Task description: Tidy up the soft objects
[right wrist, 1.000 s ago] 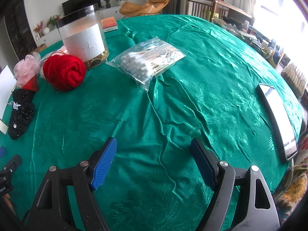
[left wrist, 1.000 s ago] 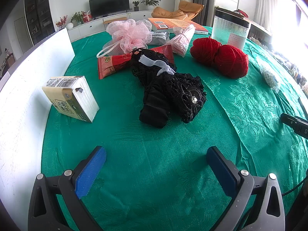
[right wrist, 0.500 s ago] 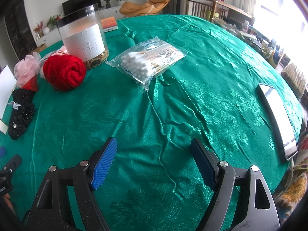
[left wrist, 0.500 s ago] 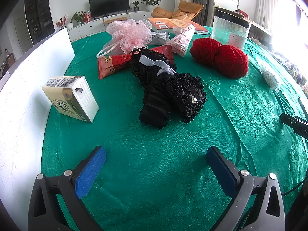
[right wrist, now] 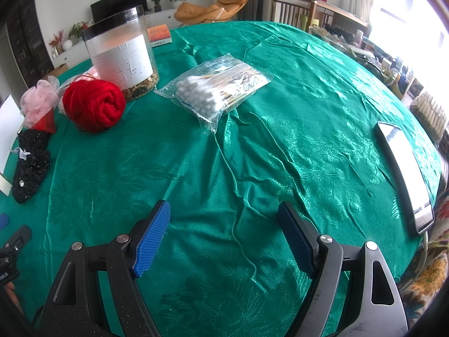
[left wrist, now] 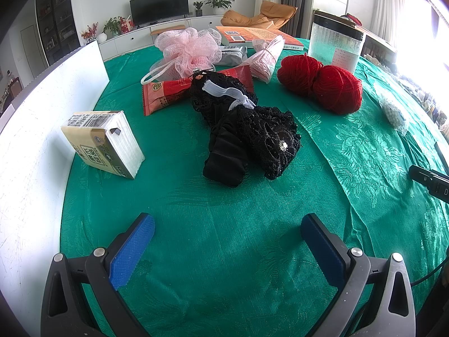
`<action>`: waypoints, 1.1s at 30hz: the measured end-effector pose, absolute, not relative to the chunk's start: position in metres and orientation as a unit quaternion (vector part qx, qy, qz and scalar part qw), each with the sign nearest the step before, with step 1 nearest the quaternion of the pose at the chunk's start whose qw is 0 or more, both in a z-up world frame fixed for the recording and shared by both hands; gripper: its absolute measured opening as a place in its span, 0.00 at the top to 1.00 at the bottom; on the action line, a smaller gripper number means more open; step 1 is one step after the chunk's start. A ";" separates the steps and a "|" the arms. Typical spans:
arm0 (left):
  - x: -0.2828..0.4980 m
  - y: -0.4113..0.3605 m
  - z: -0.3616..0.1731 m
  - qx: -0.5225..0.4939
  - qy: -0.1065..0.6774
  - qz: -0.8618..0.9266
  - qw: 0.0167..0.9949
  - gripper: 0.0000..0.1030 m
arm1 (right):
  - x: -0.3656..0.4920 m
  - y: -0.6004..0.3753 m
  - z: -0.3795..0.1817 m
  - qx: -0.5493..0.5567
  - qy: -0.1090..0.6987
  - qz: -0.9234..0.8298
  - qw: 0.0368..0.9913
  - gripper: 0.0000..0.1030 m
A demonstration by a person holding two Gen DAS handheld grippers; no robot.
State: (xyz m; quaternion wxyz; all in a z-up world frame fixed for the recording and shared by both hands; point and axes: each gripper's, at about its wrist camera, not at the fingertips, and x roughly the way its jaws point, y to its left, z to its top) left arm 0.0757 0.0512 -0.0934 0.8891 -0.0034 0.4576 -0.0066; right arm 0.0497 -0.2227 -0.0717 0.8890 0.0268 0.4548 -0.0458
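Note:
A black lace and fabric bundle (left wrist: 247,132) with a white elastic band lies mid-table on the green cloth; it also shows at the left of the right wrist view (right wrist: 29,165). Red yarn balls (left wrist: 322,84) lie to its right, one showing in the right wrist view (right wrist: 94,105). A pink mesh pouf (left wrist: 188,47) sits behind. My left gripper (left wrist: 227,238) is open and empty, short of the black bundle. My right gripper (right wrist: 224,224) is open and empty over bare cloth, short of a bag of cotton swabs (right wrist: 216,90).
A tissue pack (left wrist: 103,143) lies by a white board (left wrist: 31,129) at the left. A red packet (left wrist: 174,91), a pink wrapped bundle (left wrist: 265,59), books (left wrist: 252,35) and a clear jar (right wrist: 122,53) stand behind. A phone (right wrist: 404,174) lies near the right edge.

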 end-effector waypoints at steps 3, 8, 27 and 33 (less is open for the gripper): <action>0.076 0.051 -0.093 -0.003 0.458 -0.007 0.889 0.00 | 0.050 -0.223 -0.072 0.027 0.455 -0.046 0.889 0.21; 0.077 0.051 -0.093 0.000 0.463 -0.012 0.886 0.00 | 0.050 -0.223 -0.072 0.027 0.455 -0.046 0.889 0.21; 0.210 0.107 0.002 -0.052 0.467 -0.019 0.882 0.00 | 0.047 -0.225 -0.071 0.038 0.452 -0.041 0.890 0.21; 0.251 0.133 -0.006 -0.097 0.474 -0.015 0.875 0.00 | 0.045 -0.234 -0.069 0.077 0.443 -0.027 0.893 0.21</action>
